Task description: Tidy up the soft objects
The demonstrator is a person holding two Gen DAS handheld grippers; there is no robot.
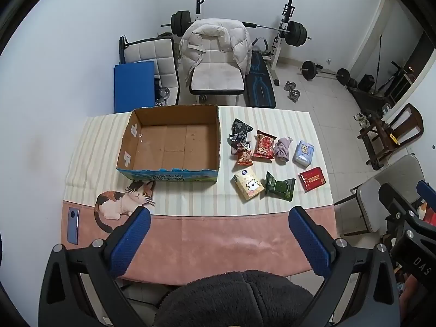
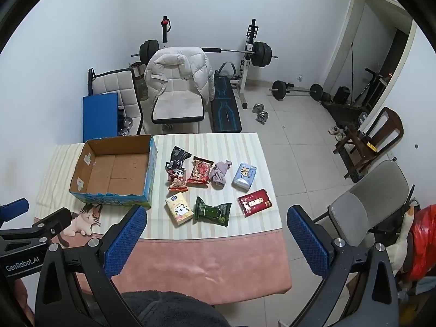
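Room: home gym; striped table cloth (image 1: 196, 199)
Box: empty cardboard box (image 1: 169, 141), left
Soft items: snack bags, purple cloth (image 1: 282, 148), tissue packs beside it; light, crushable; pinch mid-body
Grippers: left gripper (image 1: 219, 222), right gripper (image 2: 216, 220) wide, empty

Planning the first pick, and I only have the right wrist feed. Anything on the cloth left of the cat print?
Observer: Yes. A phone lies flat near the cloth's left edge, just left of the cat print.
Operator: I only see the left gripper side-on. Anything in it?
Observer: No. The left gripper is wide open with nothing between its fingers, above the pink band of the cloth.
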